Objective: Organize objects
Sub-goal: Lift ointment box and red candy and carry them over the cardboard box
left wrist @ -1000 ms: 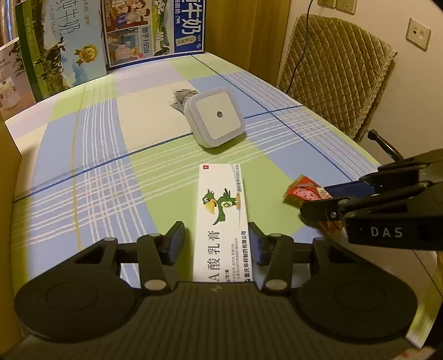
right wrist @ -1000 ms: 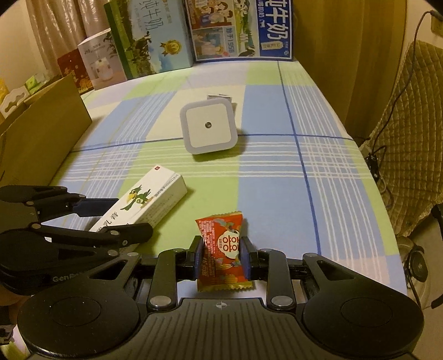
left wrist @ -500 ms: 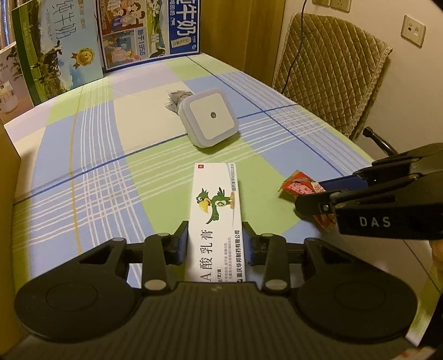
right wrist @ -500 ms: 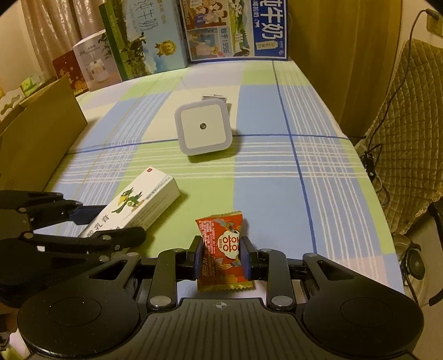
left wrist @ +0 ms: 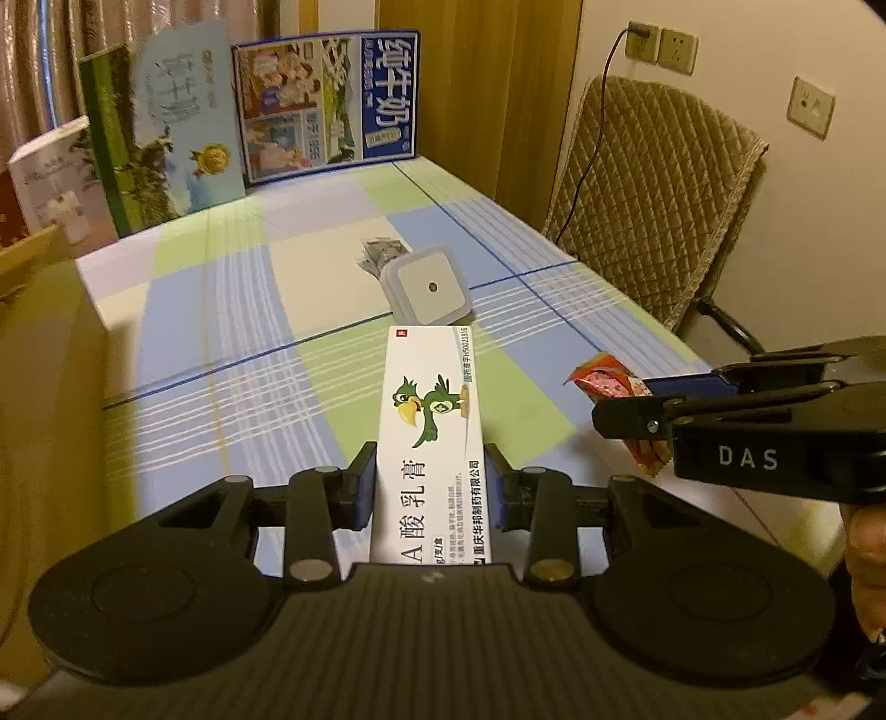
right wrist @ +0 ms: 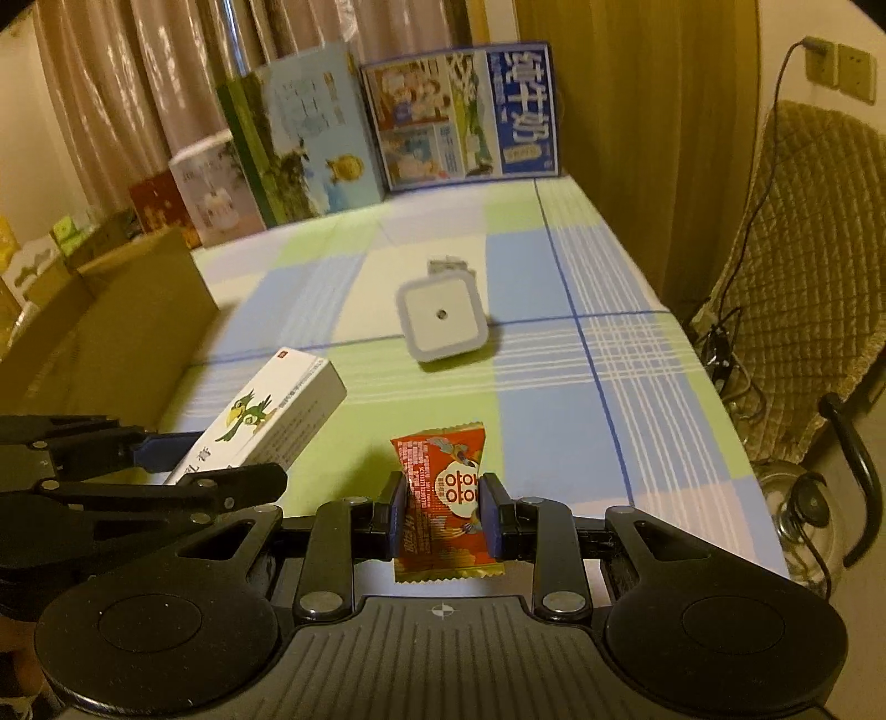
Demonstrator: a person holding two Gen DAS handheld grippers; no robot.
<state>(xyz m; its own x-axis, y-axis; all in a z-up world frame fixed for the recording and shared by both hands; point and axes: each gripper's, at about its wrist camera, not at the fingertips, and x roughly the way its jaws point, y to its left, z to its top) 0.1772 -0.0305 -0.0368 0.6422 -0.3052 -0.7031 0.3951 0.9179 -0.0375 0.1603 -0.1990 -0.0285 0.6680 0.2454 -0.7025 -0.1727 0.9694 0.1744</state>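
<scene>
Holding stuff in both: left tool (left wrist: 431, 487) clamps the ointment box (left wrist: 429, 426), right tool (right wrist: 442, 512) pinches the snack packet (right wrist: 446, 498), both above the table (right wrist: 554, 421). Night light (right wrist: 442, 317) not yet sorted.

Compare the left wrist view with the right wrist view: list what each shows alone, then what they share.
Only the left wrist view: two wall sockets, a third socket, and a fingertip at the right edge.
Only the right wrist view: an open cardboard box at left, and a metal kettle on the floor.
Both: the left gripper clamping the ointment box, the right gripper clamping the snack packet, the white night light, milk cartons and the quilted chair.
</scene>
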